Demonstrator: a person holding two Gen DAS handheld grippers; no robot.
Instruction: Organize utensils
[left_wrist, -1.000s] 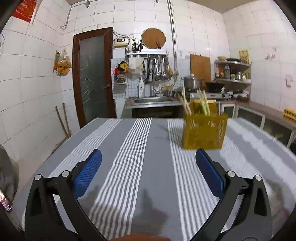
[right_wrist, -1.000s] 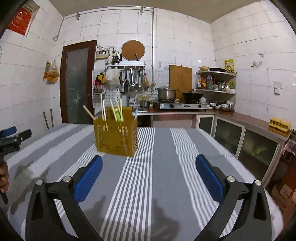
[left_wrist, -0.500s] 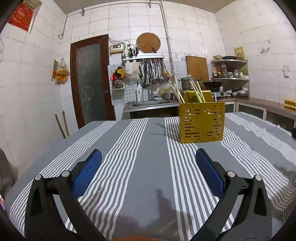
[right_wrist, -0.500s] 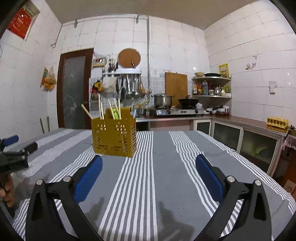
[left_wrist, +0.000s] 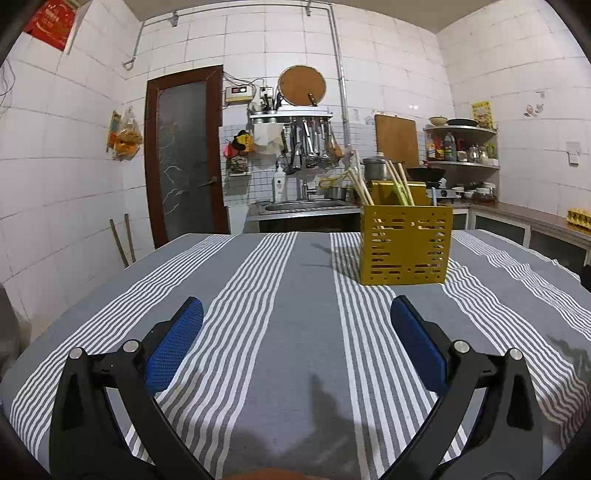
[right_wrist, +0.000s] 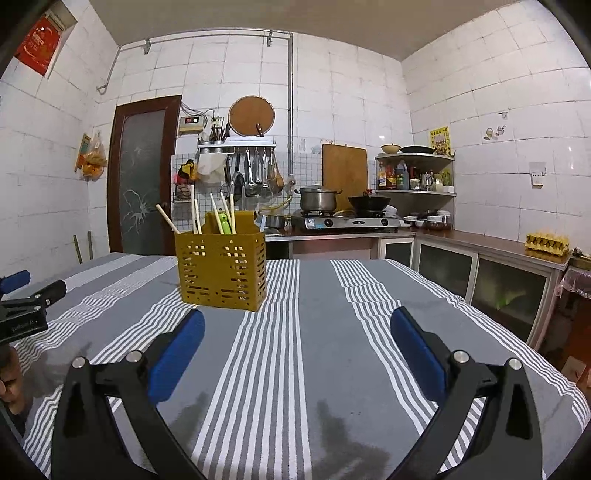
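A yellow slotted utensil holder stands upright on the grey striped tablecloth, right of centre in the left wrist view. Several wooden chopsticks stick out of its top. From the right wrist view the same holder is left of centre, holding chopsticks and a green-handled utensil. My left gripper is open and empty, well short of the holder. My right gripper is open too, nothing between its blue pads, holder ahead-left. The left gripper shows at that view's left edge.
The table's right edge drops toward low cabinets. Behind the table are a sink, a stove with a pot and wok, hanging utensils, a corner shelf and a brown door.
Both grippers have tilted upward, so more wall and ceiling show and the holder sits lower in each view. Both stay open and empty. The holder has not moved.
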